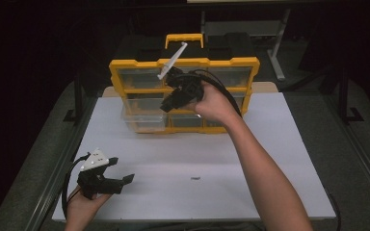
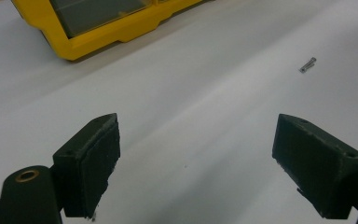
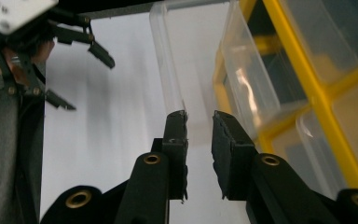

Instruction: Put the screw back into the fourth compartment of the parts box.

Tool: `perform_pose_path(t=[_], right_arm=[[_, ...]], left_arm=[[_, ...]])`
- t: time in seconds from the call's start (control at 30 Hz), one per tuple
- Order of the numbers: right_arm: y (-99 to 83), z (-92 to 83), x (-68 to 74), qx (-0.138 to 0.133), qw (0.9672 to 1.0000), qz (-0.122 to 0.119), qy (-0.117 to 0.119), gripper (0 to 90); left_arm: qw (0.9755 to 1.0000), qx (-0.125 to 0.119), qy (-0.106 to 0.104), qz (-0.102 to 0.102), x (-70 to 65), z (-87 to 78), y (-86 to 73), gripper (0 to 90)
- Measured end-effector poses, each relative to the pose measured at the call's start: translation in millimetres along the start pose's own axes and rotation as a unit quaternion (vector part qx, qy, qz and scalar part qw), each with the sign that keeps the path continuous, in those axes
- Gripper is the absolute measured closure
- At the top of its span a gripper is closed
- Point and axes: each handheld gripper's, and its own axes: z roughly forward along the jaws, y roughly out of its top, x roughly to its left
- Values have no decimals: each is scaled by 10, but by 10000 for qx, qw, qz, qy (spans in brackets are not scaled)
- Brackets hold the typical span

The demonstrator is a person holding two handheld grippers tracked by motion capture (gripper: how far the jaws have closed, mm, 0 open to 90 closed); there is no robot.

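The right gripper [image 1: 169, 103] hovers at the yellow organizer [image 1: 231, 65] on the table's far side, jaws slightly apart just beside a pulled-out clear drawer [image 1: 142, 120], gripping nothing. The left gripper [image 1: 120, 171] rests near left, jaws wide apart, with a small screw [image 1: 195, 179] lying to its right.

No text, label, brand, number or sign can be read anywhere: the yellow organizer case [image 1: 183, 62] and the white counter [image 1: 270, 159] bear no legible markings.

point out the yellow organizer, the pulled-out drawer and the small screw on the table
organizer [image 1: 231, 63]: high view, top right frame corner
drawer [image 1: 143, 121]: high view, clear front wall
screw [image 2: 308, 64]: left gripper view, its shaft
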Motion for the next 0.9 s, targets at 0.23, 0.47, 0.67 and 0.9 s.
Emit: perform_pose_path(t=[0.23, 0.47, 0.67, 0.9], right_arm=[[-405, -77, 78, -57, 9999, 83, -40, 730], [-816, 71, 223, -17, 9998, 204, 70, 715], [-1096, 236, 325, -66, 9993, 300, 236, 706], [-1367, 426, 418, 55, 9986, 423, 320, 697]], left_arm=[[10000, 39, 21, 32, 5, 0, 0, 146], [10000, 32, 26, 21, -2, 8, -1, 146], [10000, 0, 37, -5, 1, 14, -4, 146], [10000, 3, 33, -40, -7, 16, -8, 146]])
